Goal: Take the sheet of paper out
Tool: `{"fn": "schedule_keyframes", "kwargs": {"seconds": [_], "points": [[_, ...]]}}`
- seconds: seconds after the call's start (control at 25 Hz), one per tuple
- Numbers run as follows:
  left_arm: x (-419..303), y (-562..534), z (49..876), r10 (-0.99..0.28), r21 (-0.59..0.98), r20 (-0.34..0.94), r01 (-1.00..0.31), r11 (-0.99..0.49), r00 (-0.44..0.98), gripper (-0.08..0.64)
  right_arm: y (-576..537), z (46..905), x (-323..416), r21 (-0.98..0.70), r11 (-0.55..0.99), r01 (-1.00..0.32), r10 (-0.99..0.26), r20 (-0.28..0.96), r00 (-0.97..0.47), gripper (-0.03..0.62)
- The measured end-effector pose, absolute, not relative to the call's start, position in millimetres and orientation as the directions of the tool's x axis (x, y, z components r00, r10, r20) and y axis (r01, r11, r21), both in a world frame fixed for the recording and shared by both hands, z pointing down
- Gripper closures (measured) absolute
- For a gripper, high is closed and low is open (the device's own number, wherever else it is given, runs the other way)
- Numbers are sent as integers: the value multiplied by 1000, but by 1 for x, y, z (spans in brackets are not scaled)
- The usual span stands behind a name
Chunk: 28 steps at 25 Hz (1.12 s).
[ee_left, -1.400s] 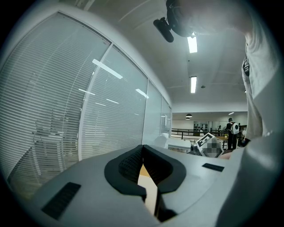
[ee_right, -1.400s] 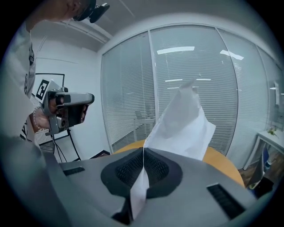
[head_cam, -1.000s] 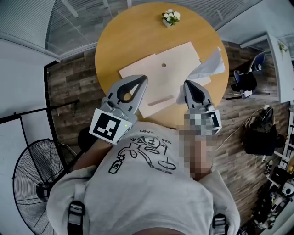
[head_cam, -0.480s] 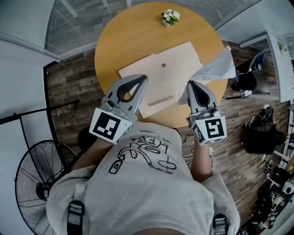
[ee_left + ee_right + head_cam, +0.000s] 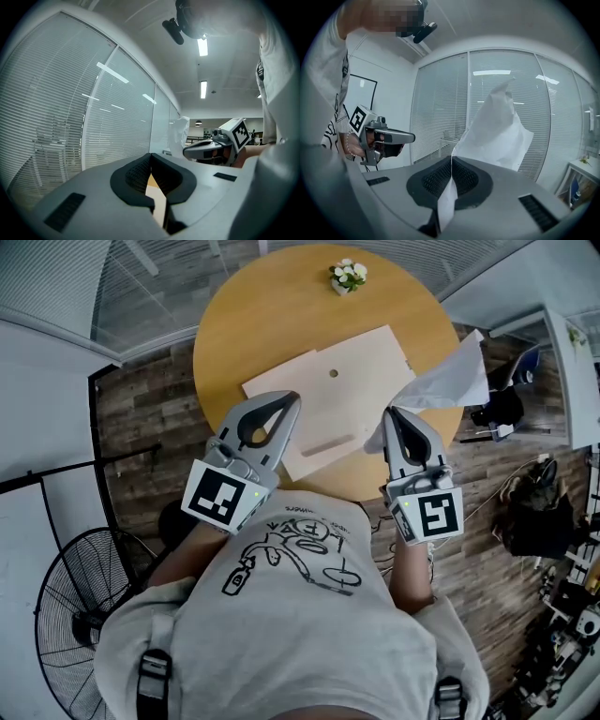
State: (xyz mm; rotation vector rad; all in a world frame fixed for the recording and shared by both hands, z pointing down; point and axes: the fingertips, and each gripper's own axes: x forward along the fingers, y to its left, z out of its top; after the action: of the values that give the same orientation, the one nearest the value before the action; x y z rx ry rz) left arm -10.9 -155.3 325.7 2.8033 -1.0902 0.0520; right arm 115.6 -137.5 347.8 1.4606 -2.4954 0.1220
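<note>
In the head view, a round wooden tabletop (image 5: 267, 306) is seen from above, with a flat beige folder (image 5: 347, 381) lying across its middle and a small pot of flowers (image 5: 348, 276) near its far edge. The left tongs (image 5: 289, 399) are held over the folder's left part, tips pointing inward. The right tongs (image 5: 388, 414) are held at the folder's right end, and a white sheet of paper (image 5: 442, 381) is gripped at their tips. From there the sheet fans up and away to the right, its free end raised past the tabletop's rim and clear of the folder.

In the left gripper view, the jaws are seen closed, with a thin beige layer of the folder (image 5: 157, 199) pinched between the dark pads. The sheet of paper (image 5: 179, 136) is seen farther off, standing upright just beyond the tips of the other tongs, well apart from the left ones.

In the right gripper view, the jaws are closed on the sheet of paper (image 5: 501, 131). Its lower strip is clamped between the pads, and the rest is spread above and ahead of the tips, crumpled and tilted to the right, against window blinds (image 5: 440, 103).
</note>
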Motion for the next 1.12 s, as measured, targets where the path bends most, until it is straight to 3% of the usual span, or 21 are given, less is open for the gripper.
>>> {"fn": "schedule_keyframes", "kwargs": {"seconds": [1.12], "points": [[-11, -154, 324, -671, 111, 88, -676, -728, 737, 540, -127, 322, 110, 84, 502, -861, -852, 219, -476, 581]]}}
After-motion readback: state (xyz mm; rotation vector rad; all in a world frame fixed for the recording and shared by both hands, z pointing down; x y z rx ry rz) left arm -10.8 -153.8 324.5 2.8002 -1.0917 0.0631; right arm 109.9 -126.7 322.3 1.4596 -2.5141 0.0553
